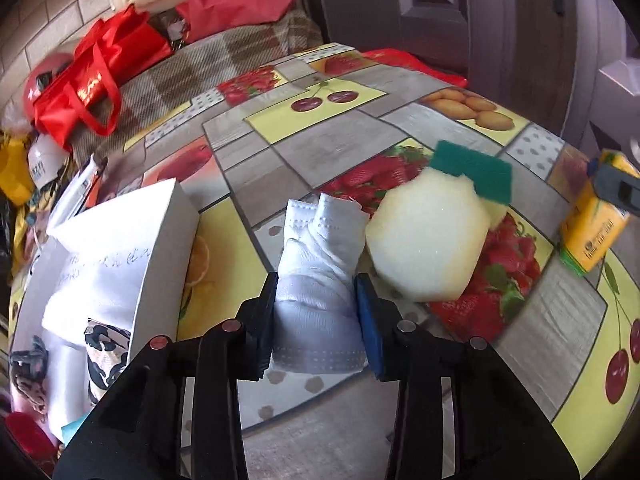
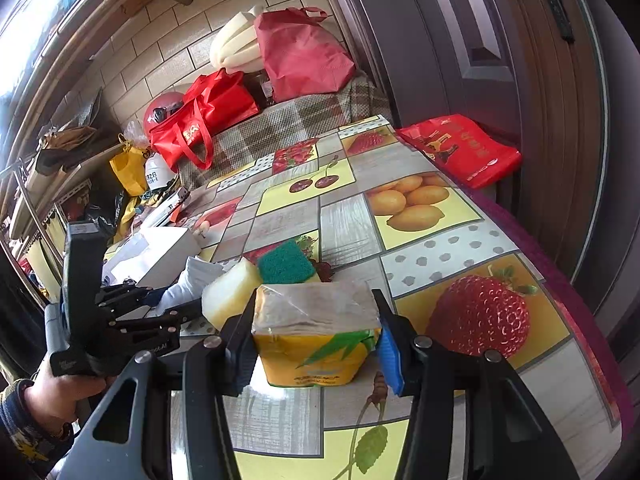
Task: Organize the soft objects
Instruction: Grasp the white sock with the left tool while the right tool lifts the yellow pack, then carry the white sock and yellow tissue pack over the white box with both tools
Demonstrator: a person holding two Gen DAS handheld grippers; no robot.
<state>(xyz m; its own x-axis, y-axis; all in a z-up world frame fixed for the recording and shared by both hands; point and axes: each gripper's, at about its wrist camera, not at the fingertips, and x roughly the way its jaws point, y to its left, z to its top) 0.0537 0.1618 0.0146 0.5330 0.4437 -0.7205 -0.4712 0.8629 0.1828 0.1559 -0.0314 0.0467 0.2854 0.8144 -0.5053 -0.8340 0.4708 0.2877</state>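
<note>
My left gripper (image 1: pixel 318 304) is shut on a white folded cloth (image 1: pixel 320 248) that lies on the fruit-print table (image 1: pixel 320 140); both pads press its sides. Just right of the cloth sits a pale foam sponge (image 1: pixel 428 236), with a green scouring pad (image 1: pixel 472 170) behind it. My right gripper (image 2: pixel 316 340) is shut on a yellow tissue pack (image 2: pixel 316 332), which rests on the table (image 2: pixel 420 240). In the right wrist view the left gripper (image 2: pixel 176 300) shows at the left, held by a hand (image 2: pixel 60 396), with the cloth (image 2: pixel 192 280), sponge (image 2: pixel 228 296) and pad (image 2: pixel 286 264) beside it.
A white open box (image 1: pixel 168 216) holding folded soft items stands left of the cloth. Red bags (image 1: pixel 92 80), a red helmet (image 2: pixel 164 108) and a plaid-covered seat (image 2: pixel 280 128) lie beyond the table. A flat red bag (image 2: pixel 460 152) sits off the far right corner, by a dark door (image 2: pixel 460 40).
</note>
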